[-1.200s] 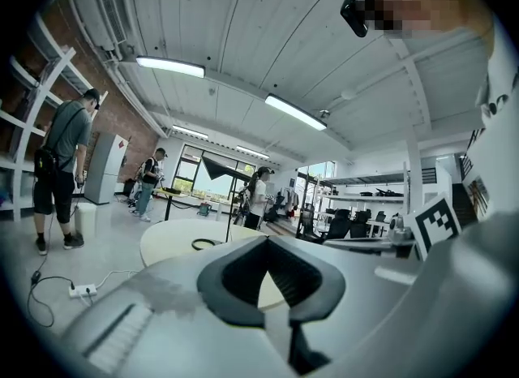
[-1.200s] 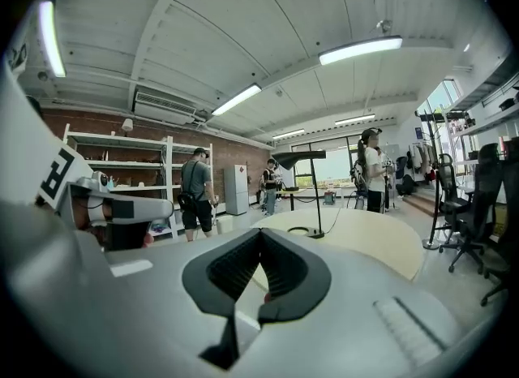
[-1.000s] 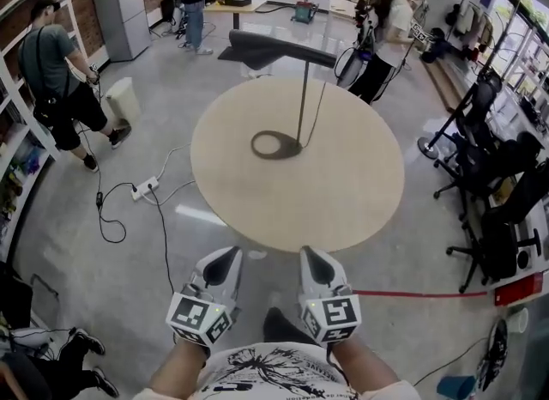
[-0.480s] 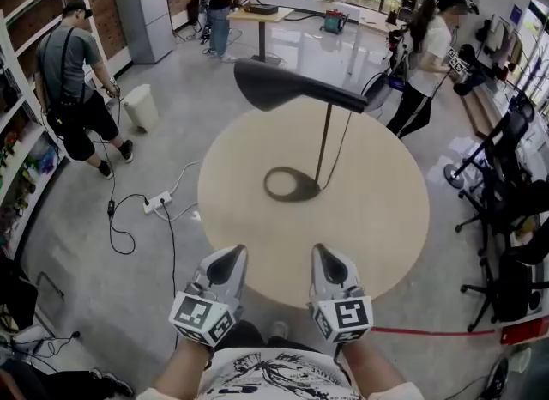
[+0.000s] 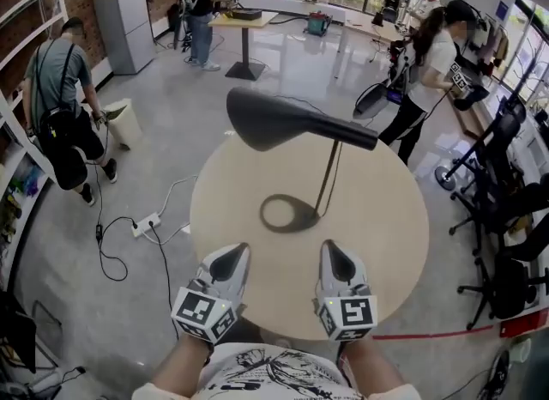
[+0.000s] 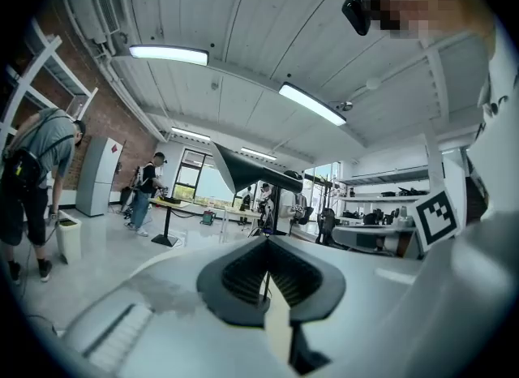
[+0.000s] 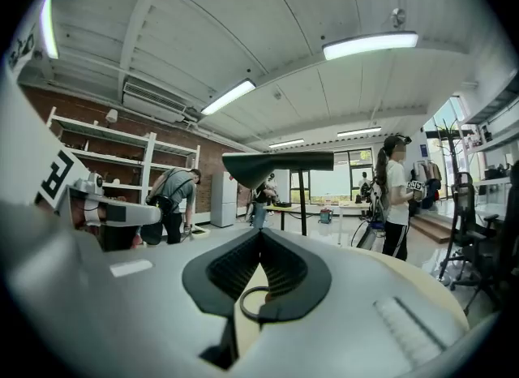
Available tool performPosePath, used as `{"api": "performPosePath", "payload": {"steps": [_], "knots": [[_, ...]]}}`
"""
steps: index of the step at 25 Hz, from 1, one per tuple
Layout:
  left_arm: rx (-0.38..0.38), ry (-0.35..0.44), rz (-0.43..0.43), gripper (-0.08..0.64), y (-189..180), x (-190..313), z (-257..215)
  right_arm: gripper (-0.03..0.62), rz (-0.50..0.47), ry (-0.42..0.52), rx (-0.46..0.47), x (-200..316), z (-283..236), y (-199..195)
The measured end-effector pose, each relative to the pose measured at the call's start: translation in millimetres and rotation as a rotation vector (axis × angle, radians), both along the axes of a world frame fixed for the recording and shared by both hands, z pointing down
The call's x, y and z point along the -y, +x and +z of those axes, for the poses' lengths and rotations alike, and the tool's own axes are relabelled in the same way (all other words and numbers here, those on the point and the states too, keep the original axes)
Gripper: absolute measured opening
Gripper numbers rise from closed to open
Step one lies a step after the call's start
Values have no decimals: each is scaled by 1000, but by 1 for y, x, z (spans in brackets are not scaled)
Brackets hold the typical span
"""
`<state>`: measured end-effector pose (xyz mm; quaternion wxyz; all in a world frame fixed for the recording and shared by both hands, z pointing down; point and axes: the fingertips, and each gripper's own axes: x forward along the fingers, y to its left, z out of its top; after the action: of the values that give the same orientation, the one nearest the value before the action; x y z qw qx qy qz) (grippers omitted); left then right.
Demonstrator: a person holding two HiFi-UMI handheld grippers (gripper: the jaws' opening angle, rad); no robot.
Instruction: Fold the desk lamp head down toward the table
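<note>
Both grippers have come up to the round table [image 5: 377, 235]: left gripper [image 5: 234, 252] and right gripper [image 5: 331, 249] now hang over its near edge, side by side, each with jaws pressed together on nothing. Desk lamp [image 5: 328, 175] stands upright mid-table on its ring base [image 5: 289, 215], lamp head [image 5: 279, 121] level, well apart from both.

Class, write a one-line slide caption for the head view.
Left claw and right claw, both shut and empty, poised before the black desk lamp on the round table.
</note>
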<state>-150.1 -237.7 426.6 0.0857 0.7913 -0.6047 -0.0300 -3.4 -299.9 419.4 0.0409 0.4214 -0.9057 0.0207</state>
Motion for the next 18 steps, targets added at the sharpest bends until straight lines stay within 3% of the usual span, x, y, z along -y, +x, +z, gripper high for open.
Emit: {"api": "performPosePath", "payload": {"steps": [9,13,18], "knots": [[28,80,99,5,-60,65,-52,9,91,16,8,43,-33,-47],[33,151,129,5,-76,92,-89,9,126,22,11,56,-37,-61],[144,295,185,5,-86,113,-145,9,153,35,2,64,-39,-71]]}}
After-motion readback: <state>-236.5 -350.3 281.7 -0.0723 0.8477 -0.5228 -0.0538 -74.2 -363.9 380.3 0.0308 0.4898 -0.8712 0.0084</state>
